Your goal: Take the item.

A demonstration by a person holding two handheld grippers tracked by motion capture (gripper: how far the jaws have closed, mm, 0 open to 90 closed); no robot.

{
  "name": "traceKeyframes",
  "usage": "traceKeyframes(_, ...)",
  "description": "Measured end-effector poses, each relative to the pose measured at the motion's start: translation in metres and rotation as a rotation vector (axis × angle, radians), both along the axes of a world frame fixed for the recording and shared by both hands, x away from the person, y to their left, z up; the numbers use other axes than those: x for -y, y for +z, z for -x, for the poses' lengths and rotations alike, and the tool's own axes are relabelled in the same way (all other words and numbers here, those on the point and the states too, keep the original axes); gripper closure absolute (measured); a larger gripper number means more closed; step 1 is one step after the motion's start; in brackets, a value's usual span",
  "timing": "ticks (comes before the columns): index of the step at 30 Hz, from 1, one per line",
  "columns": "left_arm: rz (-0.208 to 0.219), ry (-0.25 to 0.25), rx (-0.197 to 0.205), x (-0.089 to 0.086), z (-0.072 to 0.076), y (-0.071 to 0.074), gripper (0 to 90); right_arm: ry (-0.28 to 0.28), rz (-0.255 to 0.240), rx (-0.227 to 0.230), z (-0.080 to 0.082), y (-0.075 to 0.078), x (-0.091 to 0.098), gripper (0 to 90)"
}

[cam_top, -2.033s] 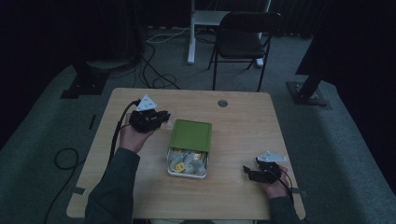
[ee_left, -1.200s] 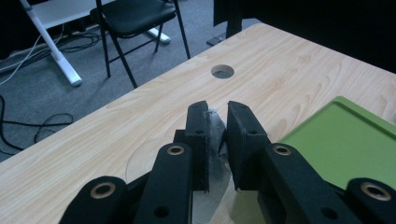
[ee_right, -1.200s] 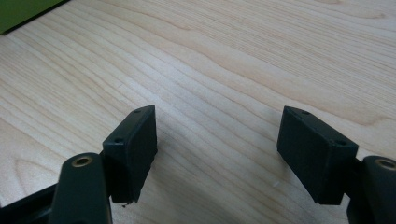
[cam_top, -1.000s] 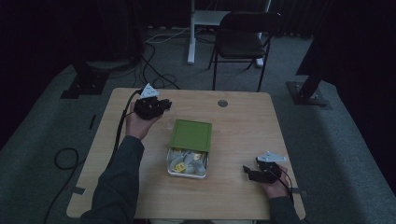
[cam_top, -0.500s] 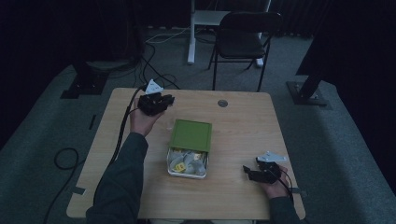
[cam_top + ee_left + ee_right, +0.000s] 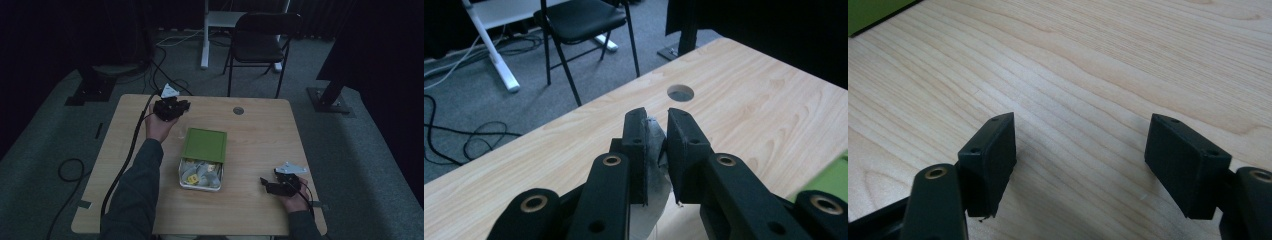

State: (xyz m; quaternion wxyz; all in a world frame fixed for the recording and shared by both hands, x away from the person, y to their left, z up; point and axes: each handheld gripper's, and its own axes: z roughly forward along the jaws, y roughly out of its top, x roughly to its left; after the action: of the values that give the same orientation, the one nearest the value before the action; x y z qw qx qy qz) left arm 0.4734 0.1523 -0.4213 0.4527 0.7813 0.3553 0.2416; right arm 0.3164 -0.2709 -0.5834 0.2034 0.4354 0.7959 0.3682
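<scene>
- While the left tongs (image 6: 656, 131) pinched a pale sachet (image 6: 655, 150) above the worktop's (image 6: 260, 130) far edge, no lettering was readable.
- Right tongs (image 6: 1080, 167) rested agape, near the half-open green tin (image 6: 202, 157).

Both forearms are covered by dark long sleeves (image 6: 137, 185). The left gripper (image 6: 656, 145) and right gripper (image 6: 1080, 165) are built of black jaw links with flat rectangular pads; brass-coloured rivets are set at the link pivots, small screws in the pad sides. A grey three-cornered plate (image 6: 169, 91) is mounted on each. A thick black cable (image 6: 127, 155) is trailed from the left unit.
</scene>
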Motion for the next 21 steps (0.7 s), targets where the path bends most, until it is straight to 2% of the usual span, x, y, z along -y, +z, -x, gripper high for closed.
traceKeyframes(3,0.007,0.002,-0.008,0.001,-0.003,-0.003,80.1,0.0,0.0,0.0,0.0,0.0,0.0,28.2)
traceKeyframes(17,-0.028,0.01,-0.051,0.002,-0.014,-0.018,79.1,0.0,0.0,0.0,0.0,0.0,0.0,28.2)
traceKeyframes(21,-0.02,0.014,-0.053,0.002,-0.016,-0.02,76.9,0.0,0.0,0.0,0.0,0.0,0.0,28.2)
